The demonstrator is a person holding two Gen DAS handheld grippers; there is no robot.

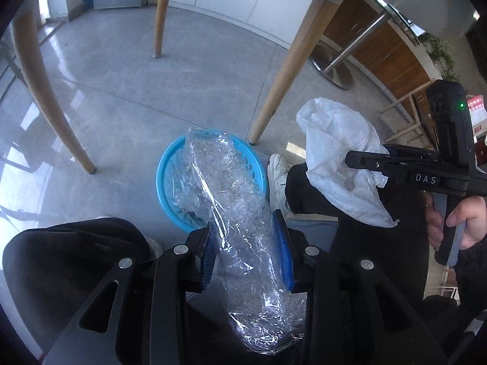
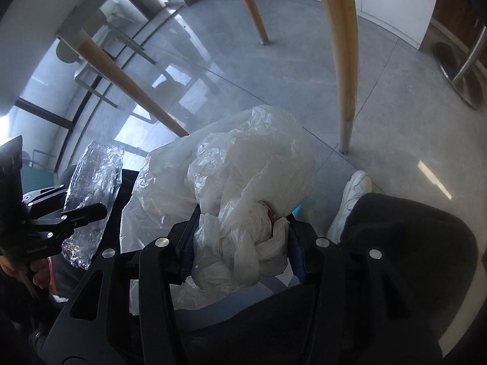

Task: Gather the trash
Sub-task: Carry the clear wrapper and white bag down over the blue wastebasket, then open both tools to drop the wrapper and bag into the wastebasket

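Blue basket (image 1: 166, 179) partly behind wrap (image 1: 243, 228)

Both wrist views look steeply down at the floor (image 1: 121, 97) from close behind their own tongs. Each catches the other tongs sideways; both share the wooden legs (image 2: 345, 60).

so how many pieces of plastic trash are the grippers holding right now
2. A clear crinkled wrapper is clamped in the left gripper above the blue basket; a white plastic bag is clamped in the right gripper.
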